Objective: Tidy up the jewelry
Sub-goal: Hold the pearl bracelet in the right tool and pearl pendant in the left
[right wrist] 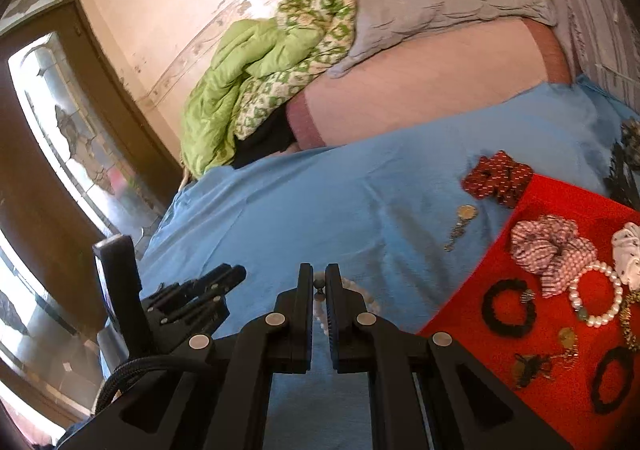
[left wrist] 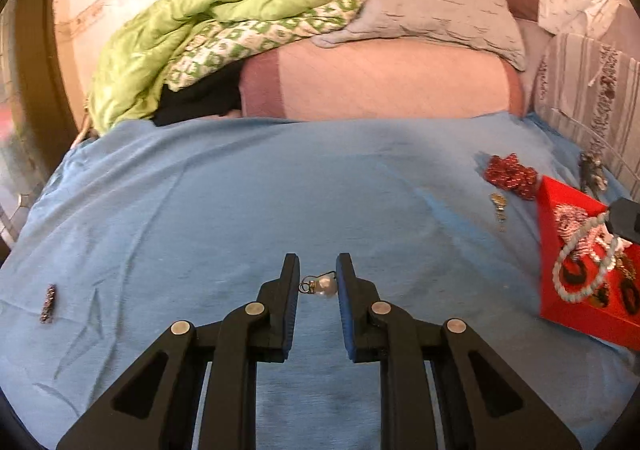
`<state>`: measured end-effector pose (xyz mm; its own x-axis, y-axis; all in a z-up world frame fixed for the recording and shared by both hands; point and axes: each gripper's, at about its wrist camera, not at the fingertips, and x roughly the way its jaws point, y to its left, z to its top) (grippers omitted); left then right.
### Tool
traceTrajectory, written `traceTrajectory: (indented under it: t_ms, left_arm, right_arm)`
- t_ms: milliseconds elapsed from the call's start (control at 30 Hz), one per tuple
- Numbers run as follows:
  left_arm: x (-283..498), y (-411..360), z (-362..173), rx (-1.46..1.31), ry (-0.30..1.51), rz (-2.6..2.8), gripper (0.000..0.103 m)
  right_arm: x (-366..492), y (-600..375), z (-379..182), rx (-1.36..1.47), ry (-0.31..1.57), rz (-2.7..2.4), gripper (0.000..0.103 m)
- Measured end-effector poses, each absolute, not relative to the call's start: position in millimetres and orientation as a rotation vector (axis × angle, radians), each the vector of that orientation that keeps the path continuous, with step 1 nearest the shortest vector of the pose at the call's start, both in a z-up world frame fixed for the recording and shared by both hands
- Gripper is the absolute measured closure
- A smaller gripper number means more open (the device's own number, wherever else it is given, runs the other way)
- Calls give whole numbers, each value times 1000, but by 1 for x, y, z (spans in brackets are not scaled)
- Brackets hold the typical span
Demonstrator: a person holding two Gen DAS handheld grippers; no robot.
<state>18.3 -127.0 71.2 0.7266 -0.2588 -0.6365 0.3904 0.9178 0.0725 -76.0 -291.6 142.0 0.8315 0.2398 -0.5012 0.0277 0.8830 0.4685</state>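
Observation:
My left gripper is open low over the blue sheet, with a small pearl earring lying between its fingertips. My right gripper is shut on a pale bead bracelet, which hangs above the red tray. In the left wrist view the bracelet dangles over the tray at the right edge. The tray holds a striped scrunchie, a pearl bracelet, black hair ties and other pieces.
On the sheet lie a red patterned scrunchie, a gold earring, a dark piece beyond the tray and a small dark bar-shaped piece far left. Pillows and a green quilt are piled at the back.

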Motion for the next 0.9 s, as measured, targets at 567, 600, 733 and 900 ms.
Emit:
traceTrajectory:
  t_ms: [567, 600, 733, 900]
  left_arm:
    - [27, -66, 77, 250, 646, -216, 85]
    - [27, -60, 77, 251, 643, -201, 85]
    - [31, -36, 79, 243, 635, -137, 85]
    - [35, -10, 81, 235, 630, -57, 85]
  right_arm:
    - [-46, -219, 134, 406, 630, 231, 97]
    - [-45, -215, 134, 402, 633, 238, 97]
    - [-40, -198, 130, 384, 649, 271, 97]
    - [-36, -173, 127, 353, 663, 315, 97]
